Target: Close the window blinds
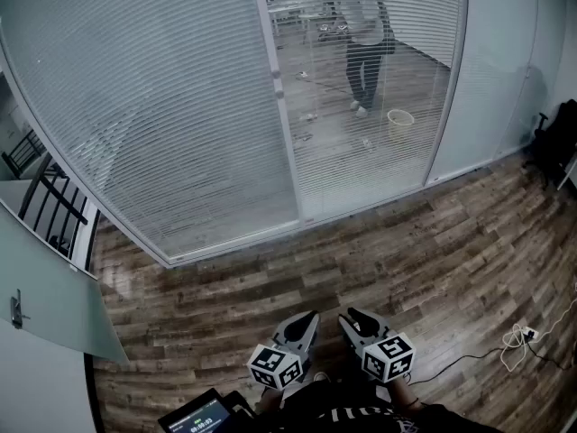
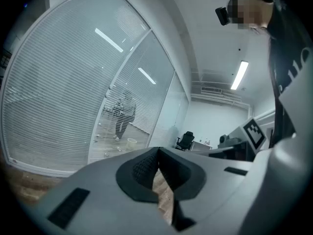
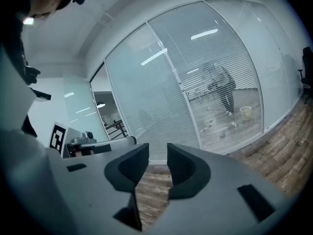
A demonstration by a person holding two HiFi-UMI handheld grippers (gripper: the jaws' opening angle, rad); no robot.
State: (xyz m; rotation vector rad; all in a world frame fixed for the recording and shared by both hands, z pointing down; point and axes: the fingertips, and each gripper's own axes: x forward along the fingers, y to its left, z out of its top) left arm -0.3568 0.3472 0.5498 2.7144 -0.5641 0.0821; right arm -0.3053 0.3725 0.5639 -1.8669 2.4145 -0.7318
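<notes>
Head view: close under the camera, the left tongs and right tongs sit side by side. They point across the wooden floor at the blinds, which are well apart from both. The slats run level. The stretch you can still see through lies right of the post, so I'd judge the right hand nearer.

Left gripper view: the left tongs are pinched together and empty, with the blinds ahead-left.

Right gripper view: the right tongs gape wide and empty, with the blinds straight ahead.

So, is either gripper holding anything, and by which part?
Nothing is held: the left gripper is shut on nothing, the right gripper open and empty.
</notes>
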